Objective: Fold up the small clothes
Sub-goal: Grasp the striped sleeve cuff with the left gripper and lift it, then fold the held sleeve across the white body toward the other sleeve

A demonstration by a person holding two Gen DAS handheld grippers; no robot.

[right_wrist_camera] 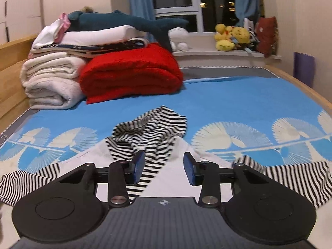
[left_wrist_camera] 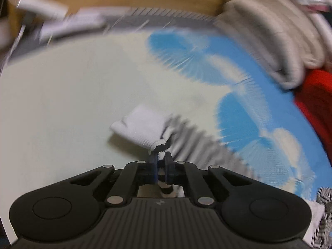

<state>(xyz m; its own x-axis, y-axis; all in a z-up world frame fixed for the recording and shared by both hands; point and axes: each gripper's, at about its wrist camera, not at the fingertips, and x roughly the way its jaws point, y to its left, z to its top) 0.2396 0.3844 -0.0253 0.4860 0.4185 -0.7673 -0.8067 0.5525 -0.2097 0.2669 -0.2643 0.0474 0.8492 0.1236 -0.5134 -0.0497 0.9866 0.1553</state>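
A small hooded top [right_wrist_camera: 157, 128], white with black-and-white stripes on hood and sleeves, lies spread on the blue patterned bed cover [right_wrist_camera: 228, 103]. My right gripper [right_wrist_camera: 165, 166] hovers open just below the hood, its blue pads apart over the white front and a striped band; nothing is pinched. In the blurred left wrist view my left gripper [left_wrist_camera: 160, 155] is shut on a bunched bit of striped fabric [left_wrist_camera: 159, 145]. A white fabric end [left_wrist_camera: 137, 126] sticks out beyond the fingertips, over the pale part of the cover [left_wrist_camera: 51, 103].
A folded red blanket [right_wrist_camera: 130, 70] and rolled cream blankets [right_wrist_camera: 49, 78] with stacked linen and a plush shark [right_wrist_camera: 124, 22] fill the bed's far left. Yellow plush toys [right_wrist_camera: 232, 35] sit on the window sill. A wooden bed frame [right_wrist_camera: 12, 66] borders the left side.
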